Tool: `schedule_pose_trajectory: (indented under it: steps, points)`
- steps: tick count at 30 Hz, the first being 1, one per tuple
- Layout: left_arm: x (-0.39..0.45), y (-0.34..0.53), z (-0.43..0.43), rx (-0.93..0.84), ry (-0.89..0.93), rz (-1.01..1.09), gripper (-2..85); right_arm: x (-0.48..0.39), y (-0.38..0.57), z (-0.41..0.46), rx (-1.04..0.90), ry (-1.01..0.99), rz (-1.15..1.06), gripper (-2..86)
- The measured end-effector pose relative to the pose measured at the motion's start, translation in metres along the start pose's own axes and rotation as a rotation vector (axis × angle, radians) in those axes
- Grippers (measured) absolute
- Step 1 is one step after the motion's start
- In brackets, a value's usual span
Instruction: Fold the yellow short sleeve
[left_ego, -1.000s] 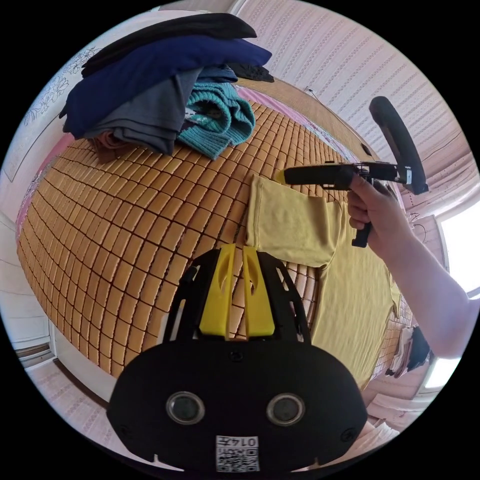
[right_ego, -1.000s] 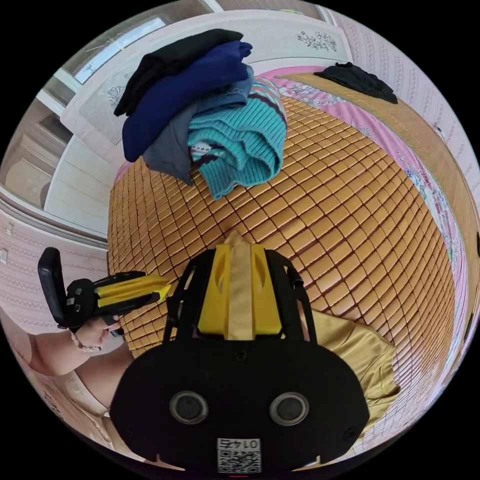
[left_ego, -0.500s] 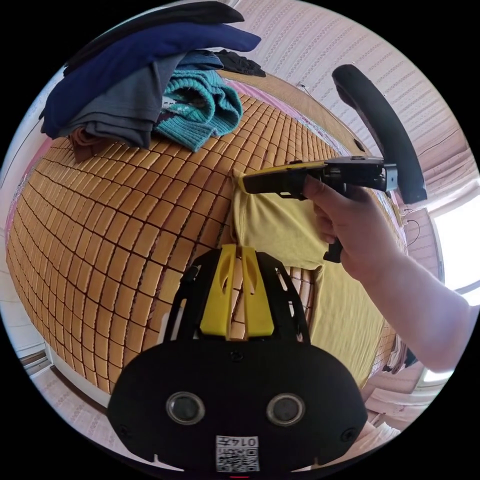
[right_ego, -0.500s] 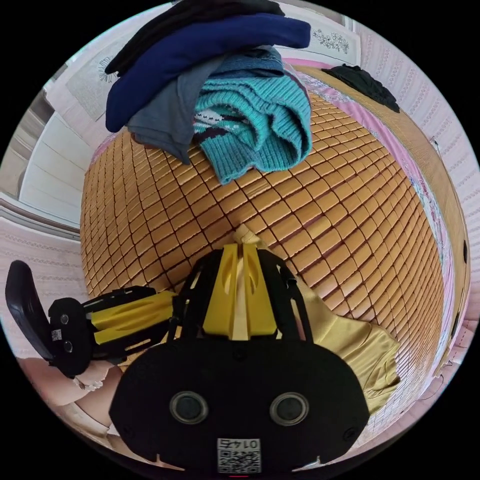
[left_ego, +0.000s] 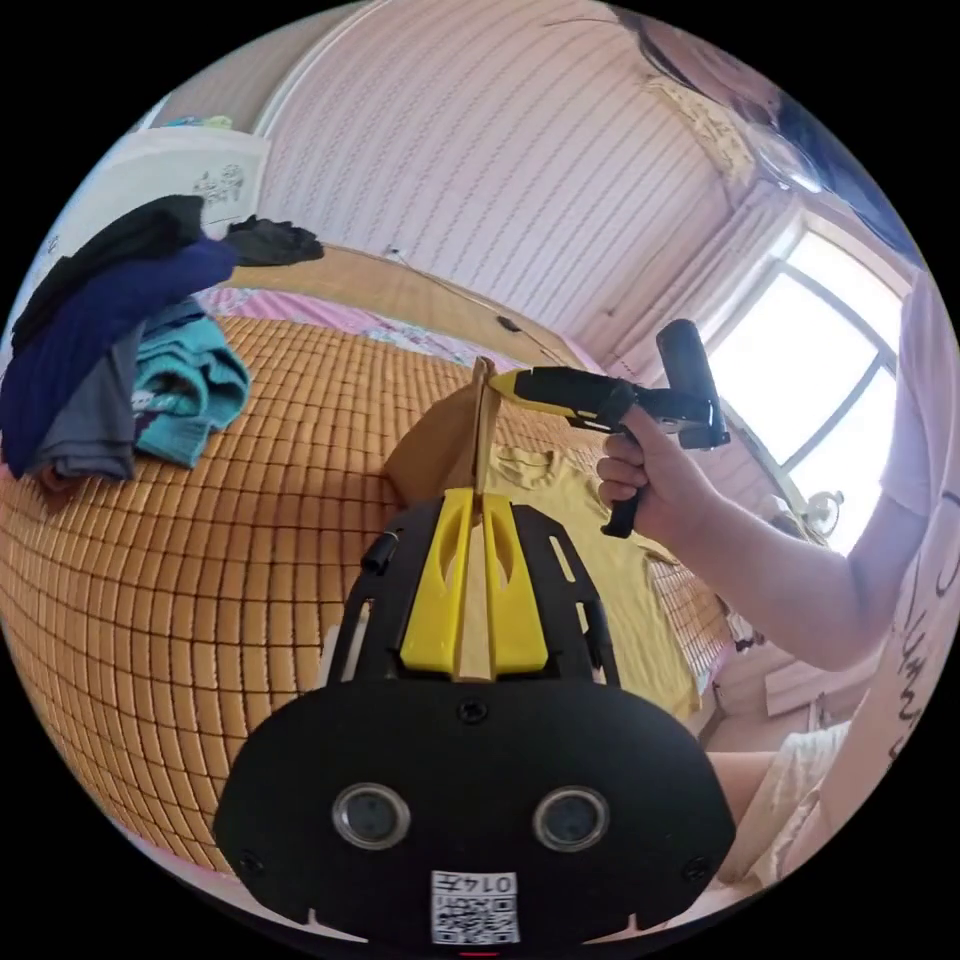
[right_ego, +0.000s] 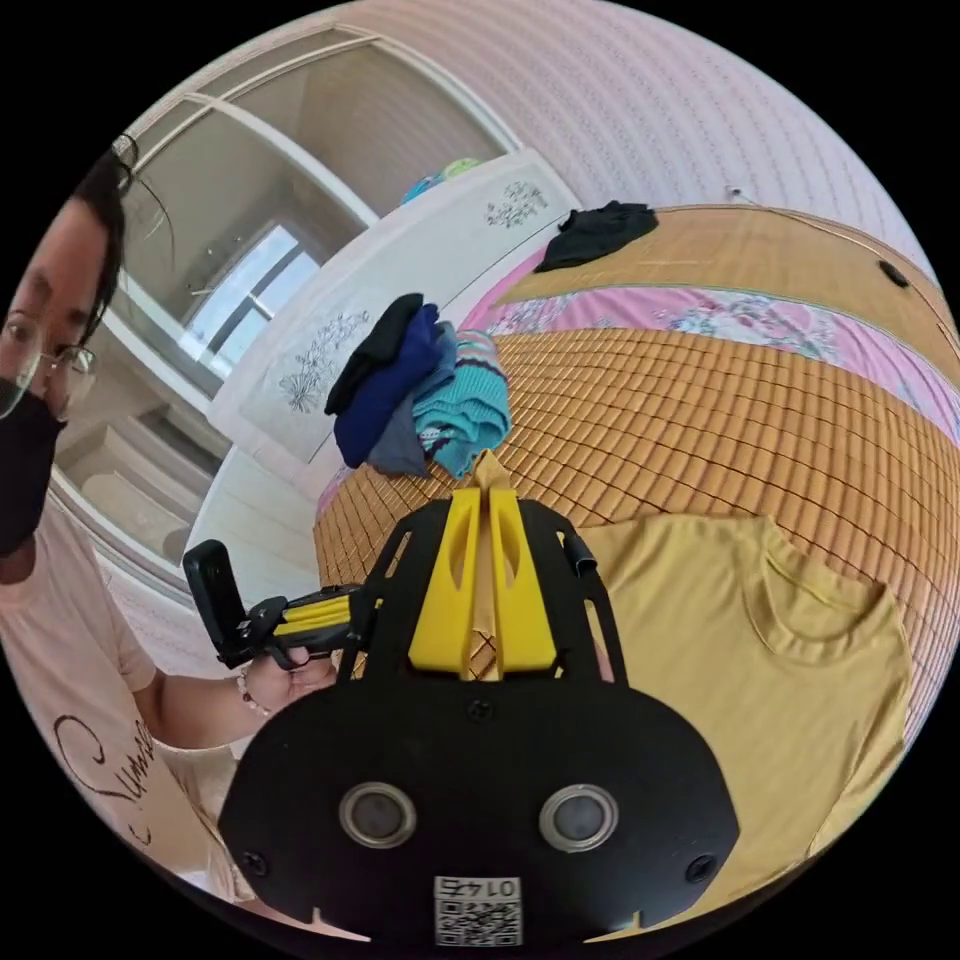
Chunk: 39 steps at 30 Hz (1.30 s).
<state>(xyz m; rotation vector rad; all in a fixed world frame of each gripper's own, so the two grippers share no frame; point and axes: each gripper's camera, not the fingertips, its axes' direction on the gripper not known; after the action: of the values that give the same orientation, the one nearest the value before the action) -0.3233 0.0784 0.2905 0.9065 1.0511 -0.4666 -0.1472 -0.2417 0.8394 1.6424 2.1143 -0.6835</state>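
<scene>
The yellow short-sleeve shirt (right_ego: 740, 620) lies front up on the bamboo mat (right_ego: 700, 420), collar to the right in the right gripper view. Its left side is lifted off the mat. My right gripper (right_ego: 487, 495) is shut on a strip of that yellow fabric, which runs up between the jaws. In the left gripper view, my left gripper (left_ego: 478, 497) is also shut on the raised shirt edge (left_ego: 450, 450). The right gripper (left_ego: 505, 380) pinches the same raised fold higher up, held by a hand. The left gripper (right_ego: 350, 612) shows low at the left of the right gripper view.
A pile of folded clothes (right_ego: 420, 400), dark blue, grey and teal knit, sits on the mat's far end, shown as the clothes pile (left_ego: 110, 340) in the left gripper view. A black garment (right_ego: 600, 230) lies farther back. The person (right_ego: 60, 620) stands beside the bed; a bright window (left_ego: 830, 370) is behind.
Both grippers have risen, lifting the shirt's side off the mat. The left gripper, earlier beside the sleeve edge, now has fabric between its jaws. Both cameras tilted upward.
</scene>
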Motion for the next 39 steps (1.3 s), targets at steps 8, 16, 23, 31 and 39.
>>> schedule_pose_trajectory:
  steps: [8, 16, 23, 31, 39]
  points:
    - [0.101, 0.065, 0.103, -0.295, 0.177, 0.191, -0.7, 0.083, 0.140, -0.053, -0.076, 0.199, 0.314, 0.8]
    - [0.118, 0.143, 0.161, -0.493, 0.172, 0.286, 1.2, 0.123, 0.204, -0.032, -0.205, 0.260, 0.407, 0.7]
    - [0.085, 0.165, 0.158, -0.476, 0.053, 0.330, 4.0, 0.139, 0.192, -0.035, -0.196, 0.377, 0.351, 1.1]
    - [0.016, 0.172, 0.197, -0.435, -0.187, 0.378, 4.8, 0.163, 0.056, 0.078, -0.227, 0.251, 0.020, 7.3]
    - [-0.035, 0.188, 0.248, -0.510, -0.158, 0.307, 2.1, 0.176, 0.012, 0.150, -0.342, 0.241, -0.081, 1.9]
